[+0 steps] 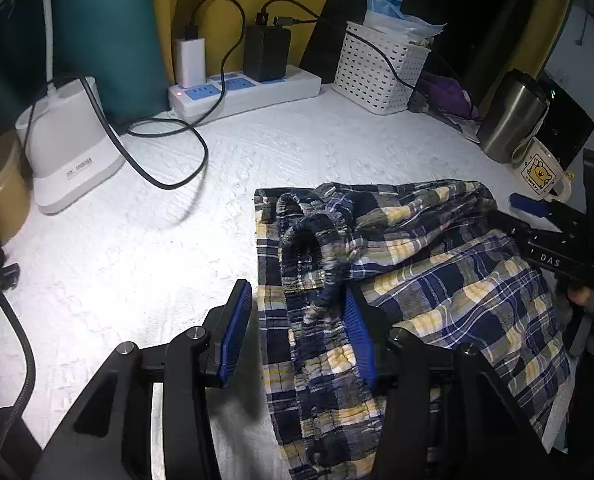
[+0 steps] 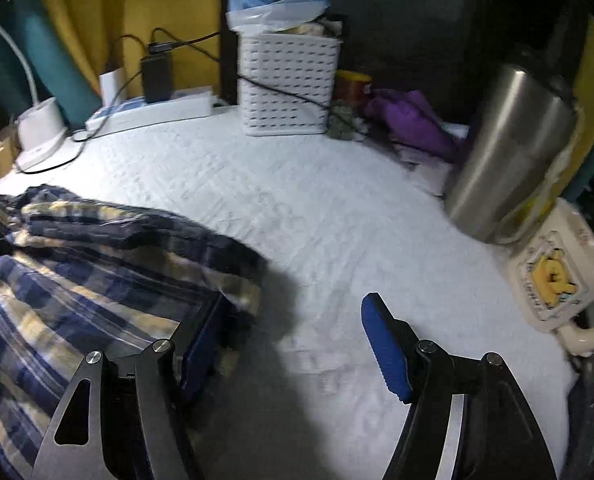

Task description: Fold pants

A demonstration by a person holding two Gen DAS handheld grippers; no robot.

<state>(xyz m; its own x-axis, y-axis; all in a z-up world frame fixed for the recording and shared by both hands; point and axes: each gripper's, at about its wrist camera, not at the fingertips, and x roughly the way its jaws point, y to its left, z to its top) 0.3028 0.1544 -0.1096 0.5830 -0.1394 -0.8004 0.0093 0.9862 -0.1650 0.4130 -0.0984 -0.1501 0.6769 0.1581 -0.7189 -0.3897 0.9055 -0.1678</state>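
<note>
Left tool point(image 1: 297, 332) spread wide, pointing forward; right tool point(image 2: 293, 344) likewise gaping, angled low

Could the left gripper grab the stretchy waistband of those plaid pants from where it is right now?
Probably yes. The left gripper is open, and the bunched waistband of the pants already lies between its fingers, with nothing on top of it.

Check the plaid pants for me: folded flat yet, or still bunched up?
Still bunched. The plaid pants lie in a rumpled heap on the white cloth, waistband twisted upward, layers uneven. Both the left gripper and right gripper are open.
</note>
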